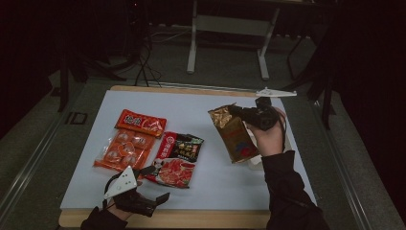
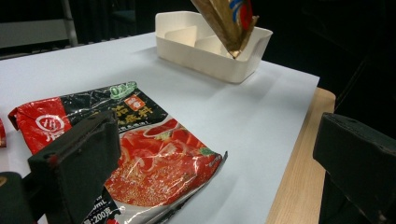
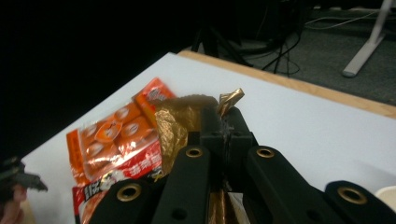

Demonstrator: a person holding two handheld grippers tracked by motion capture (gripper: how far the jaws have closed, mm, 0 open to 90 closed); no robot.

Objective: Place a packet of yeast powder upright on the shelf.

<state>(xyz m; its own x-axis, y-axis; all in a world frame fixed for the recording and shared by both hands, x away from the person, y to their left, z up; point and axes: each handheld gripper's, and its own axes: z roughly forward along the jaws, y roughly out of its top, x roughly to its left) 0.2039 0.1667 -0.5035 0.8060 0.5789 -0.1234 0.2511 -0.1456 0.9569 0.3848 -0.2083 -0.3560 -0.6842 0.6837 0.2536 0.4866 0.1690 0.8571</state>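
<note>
**Gold packet held above the white tray**

The gold foil packet point(image 1: 235, 135) is clamped at its top by the right gripper point(image 1: 239, 113), lifted over the white divided tray point(image 2: 205, 58) near the table's right edge. The left gripper point(image 1: 152, 184) is held wide open, empty, at the near edge beside the red sauce packet point(image 1: 176, 159).

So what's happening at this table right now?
A person works with tongs in each hand. The right tongs are shut on the top of a gold-brown packet, held in the air over a white divided tray. The left tongs sit open near the table's front edge, beside a red and black sauce packet. Two orange packets lie further left.
</note>
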